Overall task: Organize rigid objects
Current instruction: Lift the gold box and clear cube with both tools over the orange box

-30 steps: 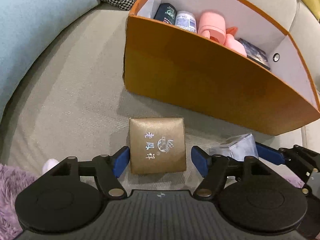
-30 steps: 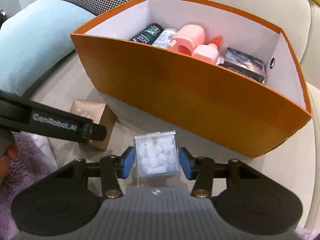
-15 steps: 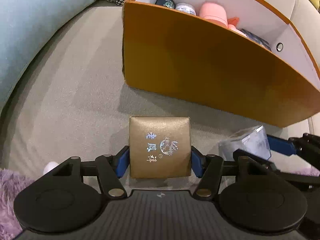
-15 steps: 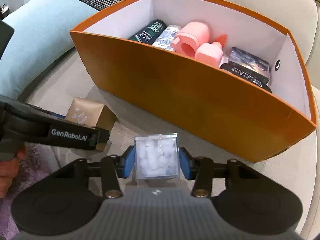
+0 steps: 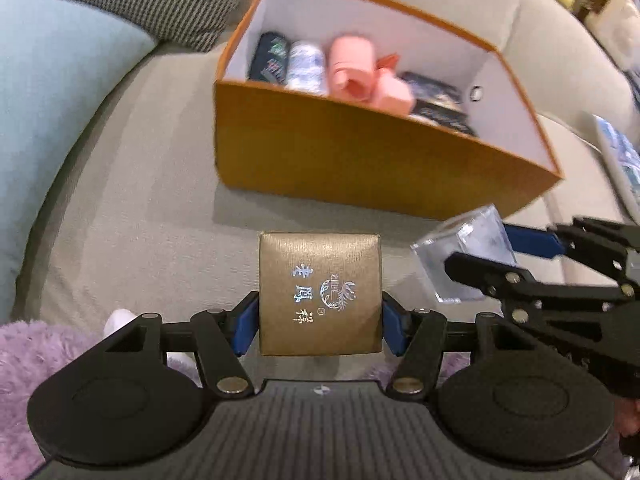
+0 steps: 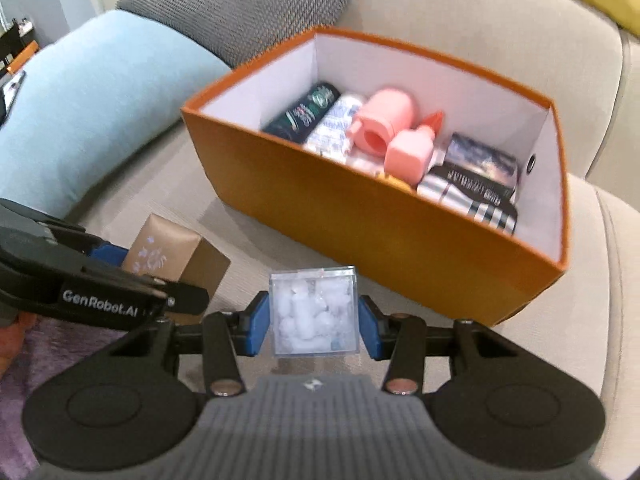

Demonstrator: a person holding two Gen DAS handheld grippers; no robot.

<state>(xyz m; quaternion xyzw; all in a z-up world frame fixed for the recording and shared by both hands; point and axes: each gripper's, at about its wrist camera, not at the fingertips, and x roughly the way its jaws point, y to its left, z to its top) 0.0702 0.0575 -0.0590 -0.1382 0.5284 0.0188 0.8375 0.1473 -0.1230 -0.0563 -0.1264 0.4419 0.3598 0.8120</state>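
Note:
My left gripper [image 5: 319, 330] is shut on a gold square box [image 5: 319, 292] with silver characters and holds it above the sofa seat. It shows at the left of the right wrist view [image 6: 168, 250]. My right gripper [image 6: 313, 330] is shut on a clear cube box [image 6: 313, 314] of white pieces, seen at the right of the left wrist view [image 5: 466, 254]. The orange storage box [image 5: 360, 160] stands ahead of both; in the right wrist view [image 6: 360, 216] it holds a dark can, a white can, pink pieces and dark packets.
A light blue cushion [image 6: 80, 108] lies to the left and a grey checked cushion [image 6: 240, 4] behind it. A purple fluffy cloth [image 5: 36, 360] lies at the near left. The beige sofa back [image 6: 480, 20] rises behind the box.
My left gripper closed on the gold box and lifted it. Both grippers rose, so more of the orange box's inside shows. The clear cube stays held.

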